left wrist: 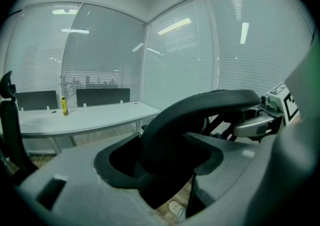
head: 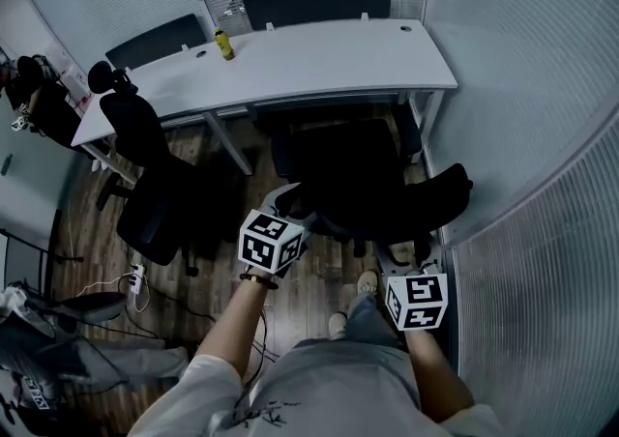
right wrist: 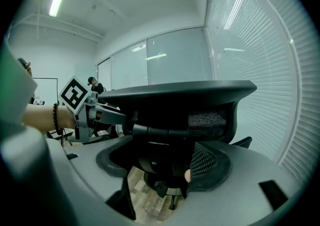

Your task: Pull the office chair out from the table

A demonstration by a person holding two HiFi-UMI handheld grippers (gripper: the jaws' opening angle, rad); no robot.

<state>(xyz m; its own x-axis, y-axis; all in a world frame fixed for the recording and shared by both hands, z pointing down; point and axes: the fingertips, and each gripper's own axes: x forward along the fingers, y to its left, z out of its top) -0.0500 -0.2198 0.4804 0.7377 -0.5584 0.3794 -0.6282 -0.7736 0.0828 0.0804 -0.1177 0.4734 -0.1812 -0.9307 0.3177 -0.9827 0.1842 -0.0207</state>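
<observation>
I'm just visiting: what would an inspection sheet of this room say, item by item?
Surface: white table, nearly bare.
Job's things: black office chair, close against the table.
Clutter: yellow bottle on the table; second black chair to the left.
Grippers: left claw and right claw each closed on the office chair's backrest.
Cables: white cable and power strip on the floor, left.
Surroundings: glass walls with blinds; wood floor.
</observation>
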